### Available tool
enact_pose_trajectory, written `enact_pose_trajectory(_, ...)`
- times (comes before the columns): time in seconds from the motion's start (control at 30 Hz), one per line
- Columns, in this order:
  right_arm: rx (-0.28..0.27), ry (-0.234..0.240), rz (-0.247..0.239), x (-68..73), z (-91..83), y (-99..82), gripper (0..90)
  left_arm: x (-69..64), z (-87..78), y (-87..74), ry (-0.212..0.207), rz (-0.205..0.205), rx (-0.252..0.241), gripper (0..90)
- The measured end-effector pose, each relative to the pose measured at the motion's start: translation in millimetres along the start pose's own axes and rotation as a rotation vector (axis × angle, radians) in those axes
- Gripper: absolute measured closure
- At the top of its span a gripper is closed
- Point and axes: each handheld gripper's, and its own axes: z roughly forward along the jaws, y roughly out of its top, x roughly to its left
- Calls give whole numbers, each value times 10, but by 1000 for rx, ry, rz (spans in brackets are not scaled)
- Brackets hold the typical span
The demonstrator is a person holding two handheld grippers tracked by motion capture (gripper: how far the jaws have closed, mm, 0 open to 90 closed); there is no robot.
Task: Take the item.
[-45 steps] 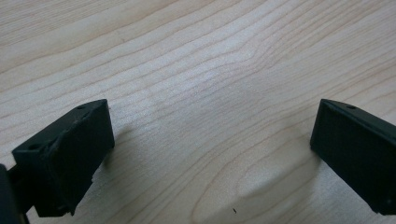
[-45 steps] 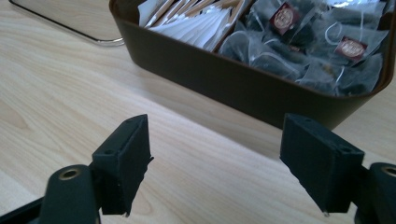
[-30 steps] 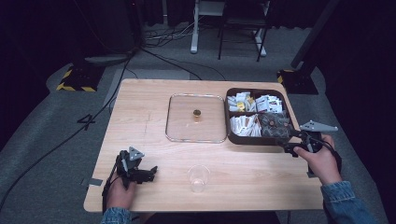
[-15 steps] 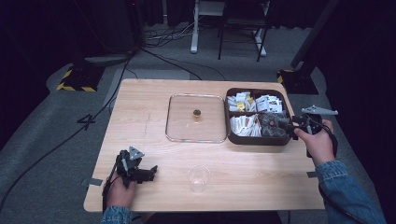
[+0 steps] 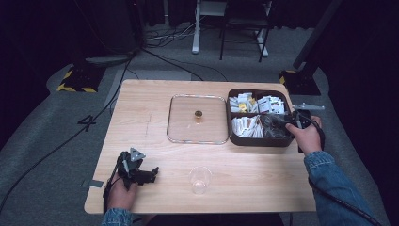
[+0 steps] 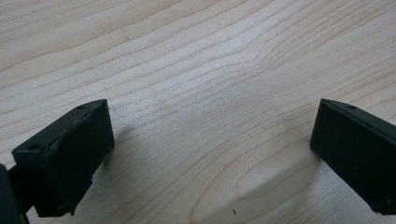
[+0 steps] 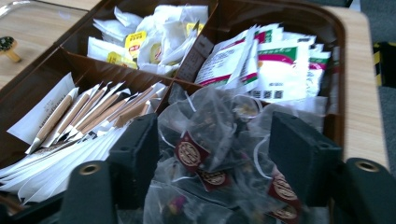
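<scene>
A brown compartment box (image 5: 235, 140) stands at the table's right side. In the right gripper view its near compartment holds several mesh tea bags (image 7: 212, 126) with dark red tags. My right gripper (image 7: 215, 140) is open and low over this pile, one jaw on each side of the bags. In the high view the right gripper (image 5: 286, 123) is at the box's near right compartment. My left gripper (image 5: 151, 173) rests near the table's front left, and the left gripper view shows it (image 6: 210, 154) open over bare wood with nothing between the jaws.
A square glass lid (image 5: 179, 127) with a small knob (image 5: 198, 115) lies flat left of the box. A clear plastic cup (image 5: 199, 179) stands near the front edge. The other compartments hold paper sticks (image 7: 88, 116), white sachets (image 7: 149, 37) and green-printed packets (image 7: 280, 60).
My right gripper has moved from beside the box's right edge in over the tea bag compartment. The left gripper has stayed in place.
</scene>
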Motion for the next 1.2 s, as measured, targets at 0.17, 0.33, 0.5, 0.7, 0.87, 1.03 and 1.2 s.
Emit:
enact_pose_trajectory(0.17,10,-9,1,52,100,-8,384,0,0,0,0,0,0,0)
enact_pose_trajectory(0.33,32,-27,24,53,172,-24,424,1,0,0,0,0,1,0)
enact_pose_trajectory(0.5,48,-30,36,49,195,-24,503,0,0,0,0,0,0,0)
enact_pose_trajectory(0.7,61,-36,38,35,216,-51,643,0,0,0,0,0,0,0)
enact_pose_trajectory(0.87,53,-36,11,19,182,-45,677,1,0,0,0,0,0,0)
enact_pose_trajectory(1.03,27,-21,14,1,118,-30,732,0,0,0,0,0,0,0)
enact_pose_trajectory(1.2,-3,-14,10,-14,32,-5,744,0,0,0,0,0,0,0)
